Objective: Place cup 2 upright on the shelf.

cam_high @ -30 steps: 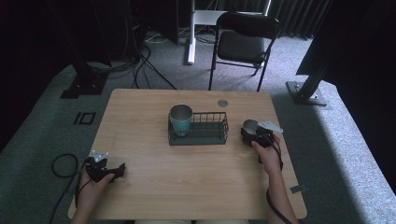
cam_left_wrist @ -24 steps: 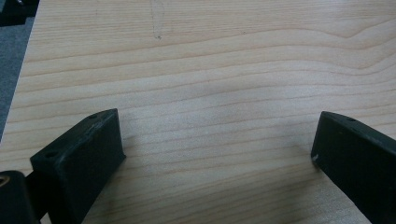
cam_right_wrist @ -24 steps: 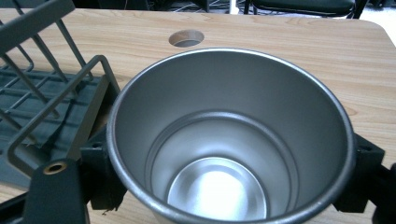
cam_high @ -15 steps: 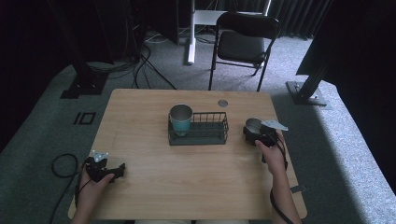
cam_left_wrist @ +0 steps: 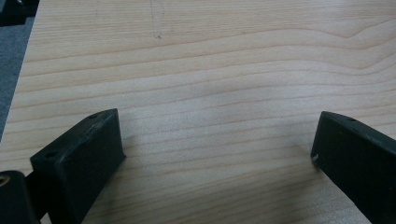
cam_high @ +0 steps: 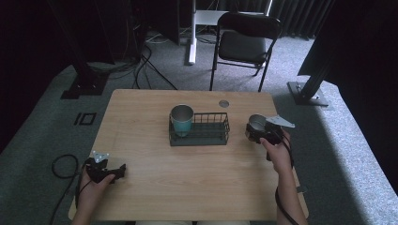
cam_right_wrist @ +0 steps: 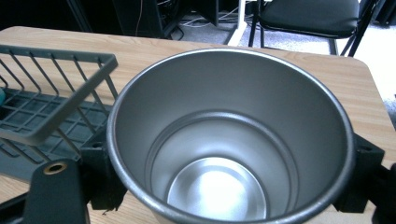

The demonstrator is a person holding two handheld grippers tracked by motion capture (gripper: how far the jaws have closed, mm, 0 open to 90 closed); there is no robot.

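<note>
Across the pale wooden bench (cam_high: 155,187), the right claw (cam_high: 257,131) clasps an upright steel cup (cam_high: 256,123) just right of the wire basket (cam_high: 220,138), far nearer than the idle, spread left claw (cam_high: 123,168).

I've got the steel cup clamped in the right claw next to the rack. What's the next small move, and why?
Probably lift the steel cup a little and carry it left over the wire rack. The right claw grips it at the rack's right end, and that half of the rack looks free, with the teal cup standing in its left end. The left claw rests open, far off.
</note>
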